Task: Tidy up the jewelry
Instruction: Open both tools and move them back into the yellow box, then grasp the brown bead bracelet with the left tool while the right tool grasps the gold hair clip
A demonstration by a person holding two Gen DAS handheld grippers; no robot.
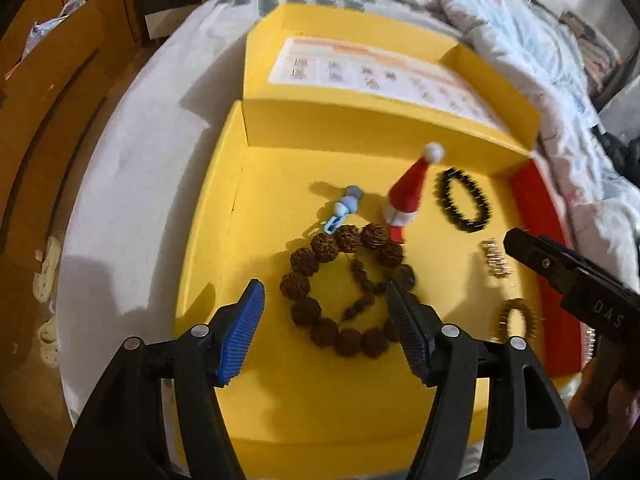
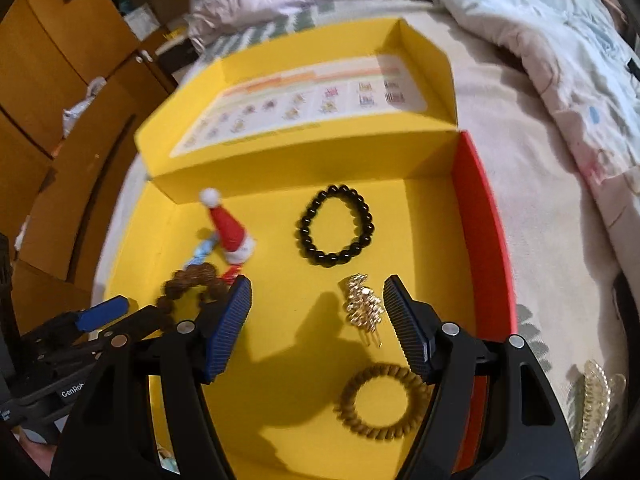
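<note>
An open yellow box (image 1: 280,392) (image 2: 280,360) lies on the bed. In it lie a brown walnut-bead bracelet (image 1: 304,280) (image 2: 188,284) with a smaller dark bead string (image 1: 362,284) inside it, a black bead bracelet (image 1: 462,200) (image 2: 336,226), a Santa-hat clip (image 1: 408,192) (image 2: 230,228), a blue charm (image 1: 344,208) (image 2: 202,250), a gold hair comb (image 1: 496,258) (image 2: 362,304) and a brown coil hair tie (image 1: 516,320) (image 2: 380,402). My left gripper (image 1: 324,292) is open above the walnut bracelet. My right gripper (image 2: 316,292) is open and empty above the gold comb.
The box's lid (image 1: 360,68) stands open at the far side, with a red side wall (image 2: 480,232) at right. A gold hair claw (image 2: 596,396) lies on the bed outside the box. A quilt (image 2: 520,20) is piled behind; wooden cabinets (image 1: 48,80) stand left.
</note>
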